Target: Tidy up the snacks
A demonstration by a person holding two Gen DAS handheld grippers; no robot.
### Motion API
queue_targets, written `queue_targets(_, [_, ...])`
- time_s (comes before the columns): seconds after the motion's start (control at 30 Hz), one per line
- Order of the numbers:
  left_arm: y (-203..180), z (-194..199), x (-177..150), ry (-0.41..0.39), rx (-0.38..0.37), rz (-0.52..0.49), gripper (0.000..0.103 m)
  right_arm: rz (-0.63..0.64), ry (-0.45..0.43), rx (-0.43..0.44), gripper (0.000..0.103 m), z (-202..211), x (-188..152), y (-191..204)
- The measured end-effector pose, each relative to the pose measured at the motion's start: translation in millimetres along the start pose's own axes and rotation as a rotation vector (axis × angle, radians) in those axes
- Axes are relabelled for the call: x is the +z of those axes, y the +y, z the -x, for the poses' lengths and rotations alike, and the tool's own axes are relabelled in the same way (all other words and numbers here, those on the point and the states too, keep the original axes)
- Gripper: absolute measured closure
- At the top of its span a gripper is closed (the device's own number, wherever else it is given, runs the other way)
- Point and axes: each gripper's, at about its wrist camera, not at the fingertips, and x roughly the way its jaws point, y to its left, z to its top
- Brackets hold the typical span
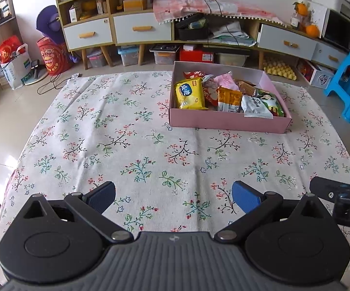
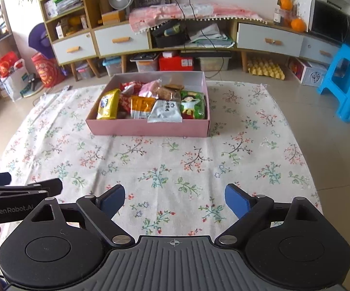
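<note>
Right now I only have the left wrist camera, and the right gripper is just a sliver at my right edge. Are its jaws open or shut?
Observer: Open. In the right wrist view, the right gripper has its jaws spread wide, with only the floral cloth between them.
Operator: Is it lined up with the box?
Observer: Roughly. The pink box sits ahead of it, a little left of centre.
Operator: The green packet is half hidden for me.
Observer: From that side the green snack packet shows nearly whole, with a cartoon figure on its face. It lies at the box's right end, beside the white packet.
</note>
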Motion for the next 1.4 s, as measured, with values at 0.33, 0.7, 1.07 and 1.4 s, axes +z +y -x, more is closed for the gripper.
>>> queue_targets(0.33, [2.2, -5.8, 1.4, 0.025, -0.016, -0.004, 0.001, -0.015, 0.023, 0.010, 0.011, -13.5, 3.0, -1.7])
queue_targets(0.7, [6.6, -9.6, 4.2, 0.048, -0.032, 0.020, 0.001, -0.014, 0.030, 0.009, 0.011, -20.0, 6.1, -0.3])
queue_targets(1.07, [-0.6, -8.5, 4.2, 0.037, -0.044, -0.020, 0.000, -0.028, 0.017, 0.015, 0.011, -17.4, 7.4, -4.5])
queue_targets(1.4, [-4.4, -1.0, 7.4, -0.037, -0.066, -0.035, 0.000, -0.046, -0.018, 0.018, 0.011, -12.1, 10.1, -7.6])
